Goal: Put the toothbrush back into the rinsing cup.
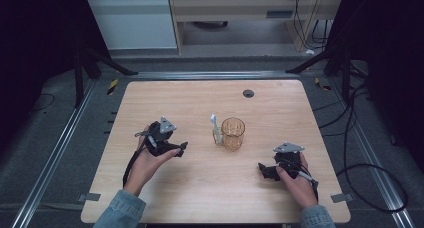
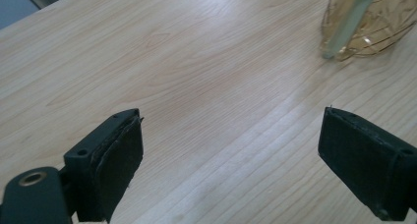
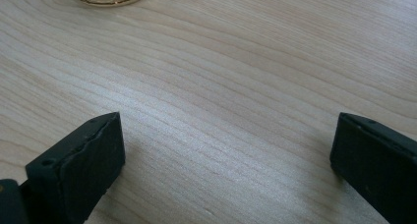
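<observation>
1. The left gripper (image 1: 181, 149) hovers low over the wooden table (image 1: 150, 95), its jaws spread wide with nothing between them. In the left gripper view, bare wood lies between the two black pads.
2. The right gripper (image 1: 263, 170) rests near the table's front right part, its jaws also wide apart and empty.
3. The amber glass cup (image 1: 233, 133) stands upright ahead and to the right of the left gripper, and ahead and to the left of the right gripper, apart from both.
4. A pale toothbrush (image 1: 215, 129) stands upright just beside the cup, on the side facing the left gripper. From above it seems to lean against the cup's outer wall; in the left gripper view its handle (image 2: 346, 25) shows in front of the glass (image 2: 388, 17).
5. Judged from this, the work is at its start: both grippers are open and nothing is grasped, with the approach not yet made.
6. The next move likely calls for the left gripper to travel forward and right, line its open jaws around the slim toothbrush handle, and close gently without knocking the cup over.
</observation>
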